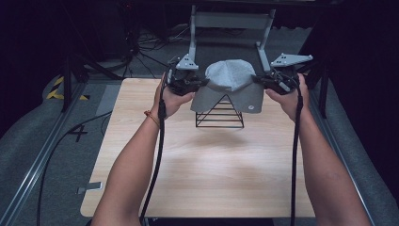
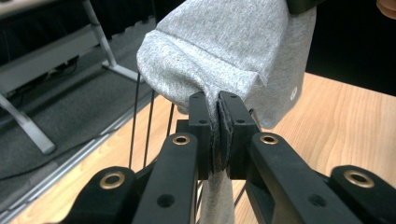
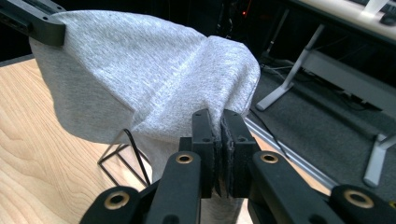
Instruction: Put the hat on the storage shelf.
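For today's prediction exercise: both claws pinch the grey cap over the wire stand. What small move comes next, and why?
Probably lower it straight down. The grey cap hangs between the left claw and right claw, over the black wire stand, seemingly not yet settled.

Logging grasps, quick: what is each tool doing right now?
Left tool: closed on the grey cap, gripping its edge.
Right tool: closed on the cap's opposite edge.
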Tool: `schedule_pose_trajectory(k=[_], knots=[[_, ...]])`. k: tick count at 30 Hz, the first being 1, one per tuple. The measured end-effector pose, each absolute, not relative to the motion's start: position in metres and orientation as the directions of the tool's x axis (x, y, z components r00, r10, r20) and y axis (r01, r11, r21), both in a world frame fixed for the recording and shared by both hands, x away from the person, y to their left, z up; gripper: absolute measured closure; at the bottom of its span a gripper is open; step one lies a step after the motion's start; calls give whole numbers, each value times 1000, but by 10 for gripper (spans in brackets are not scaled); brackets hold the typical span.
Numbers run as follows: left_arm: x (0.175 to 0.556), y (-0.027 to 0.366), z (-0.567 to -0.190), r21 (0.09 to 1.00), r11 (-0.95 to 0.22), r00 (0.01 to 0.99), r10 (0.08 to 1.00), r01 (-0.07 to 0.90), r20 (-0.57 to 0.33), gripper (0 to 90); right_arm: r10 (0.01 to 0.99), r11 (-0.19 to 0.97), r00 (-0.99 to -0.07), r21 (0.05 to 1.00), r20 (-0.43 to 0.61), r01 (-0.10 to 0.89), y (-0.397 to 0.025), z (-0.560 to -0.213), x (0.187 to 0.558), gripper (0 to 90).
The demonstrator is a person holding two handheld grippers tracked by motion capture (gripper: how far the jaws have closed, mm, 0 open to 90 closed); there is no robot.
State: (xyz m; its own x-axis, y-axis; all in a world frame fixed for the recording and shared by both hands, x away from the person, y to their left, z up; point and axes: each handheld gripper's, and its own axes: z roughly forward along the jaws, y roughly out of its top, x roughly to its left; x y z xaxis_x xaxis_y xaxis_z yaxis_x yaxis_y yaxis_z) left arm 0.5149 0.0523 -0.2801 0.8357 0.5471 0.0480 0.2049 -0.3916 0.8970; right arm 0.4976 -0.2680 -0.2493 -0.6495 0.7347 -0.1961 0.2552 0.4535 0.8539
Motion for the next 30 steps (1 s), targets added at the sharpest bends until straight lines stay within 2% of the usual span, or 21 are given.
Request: schedule_pose_trajectory(k=[17, 30], knots=[[525, 57, -340, 885, -376, 838, 545, 275, -29, 843, 733, 415, -675, 843, -88, 342, -279, -318, 512, 849], [523, 53, -382, 836, -455, 829, 559, 308, -2, 844, 724, 439, -687, 813, -67, 383, -273, -360, 508, 849]])
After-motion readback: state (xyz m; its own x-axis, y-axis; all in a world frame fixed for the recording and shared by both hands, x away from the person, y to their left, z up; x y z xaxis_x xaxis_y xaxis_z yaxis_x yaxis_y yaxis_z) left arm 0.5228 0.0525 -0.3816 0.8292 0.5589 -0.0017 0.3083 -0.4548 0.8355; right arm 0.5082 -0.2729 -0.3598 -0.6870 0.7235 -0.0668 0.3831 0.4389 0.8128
